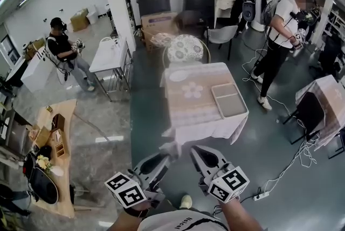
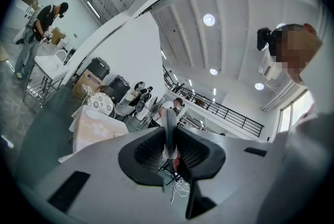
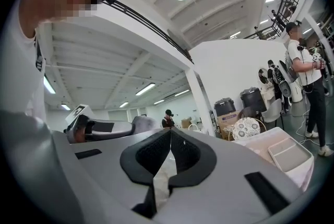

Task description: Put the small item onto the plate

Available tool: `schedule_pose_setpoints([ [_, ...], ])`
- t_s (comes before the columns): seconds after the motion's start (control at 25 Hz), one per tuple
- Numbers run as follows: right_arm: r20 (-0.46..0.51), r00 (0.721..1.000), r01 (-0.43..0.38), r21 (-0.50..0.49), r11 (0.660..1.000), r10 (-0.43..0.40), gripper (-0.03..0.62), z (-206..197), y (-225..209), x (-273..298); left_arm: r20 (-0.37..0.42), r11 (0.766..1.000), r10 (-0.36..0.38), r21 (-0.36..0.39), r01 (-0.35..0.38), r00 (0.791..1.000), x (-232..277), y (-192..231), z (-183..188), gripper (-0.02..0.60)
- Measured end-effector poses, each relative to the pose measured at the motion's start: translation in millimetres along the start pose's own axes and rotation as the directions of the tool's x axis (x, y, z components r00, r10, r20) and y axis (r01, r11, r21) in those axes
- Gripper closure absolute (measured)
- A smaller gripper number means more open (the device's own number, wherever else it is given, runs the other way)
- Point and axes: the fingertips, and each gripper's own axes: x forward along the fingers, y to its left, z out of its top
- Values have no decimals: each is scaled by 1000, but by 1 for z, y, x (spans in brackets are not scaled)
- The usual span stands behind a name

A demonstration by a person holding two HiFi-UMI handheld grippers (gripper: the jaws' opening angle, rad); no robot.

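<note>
Your left gripper (image 1: 168, 154) clamps the small item (image 2: 169, 125). Your right gripper (image 1: 195, 152) is closed, empty. Both hang over open floor (image 1: 145, 117) before the desk (image 1: 199, 119). The plate (image 1: 178, 75) lies at the desk's far-left corner.

Unidentifiable thin grey thing (image 2: 168, 118) pinched in left hand-held gripper (image 2: 169, 134), both forearms (image 1: 239, 217) cut off by bottom edge
</note>
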Motion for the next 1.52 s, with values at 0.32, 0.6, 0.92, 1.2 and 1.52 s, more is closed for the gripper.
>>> schedule_pose_setpoints([
  [0.32,-3,1000,21,12,1000,-21,580,0,-26,19,-16,1000,8,-15,-8,1000,23,25,8,505],
  [0.6,-18,999,49,-5,999,-49,580,2,-61,75,-37,1000,-4,-18,3,999,59,79,35,505],
  [0.92,-3,993,115,-43,992,-115,580,20,-108,156,-69,998,-64,21,65,996,113,144,88,505],
  [1.2,-11,985,174,-40,984,-174,580,22,-146,194,-124,995,-100,12,103,987,154,186,107,505],
  [1.52,-20,985,172,-19,985,-172,580,22,-214,229,-153,997,-79,1,81,985,221,224,110,505],
])
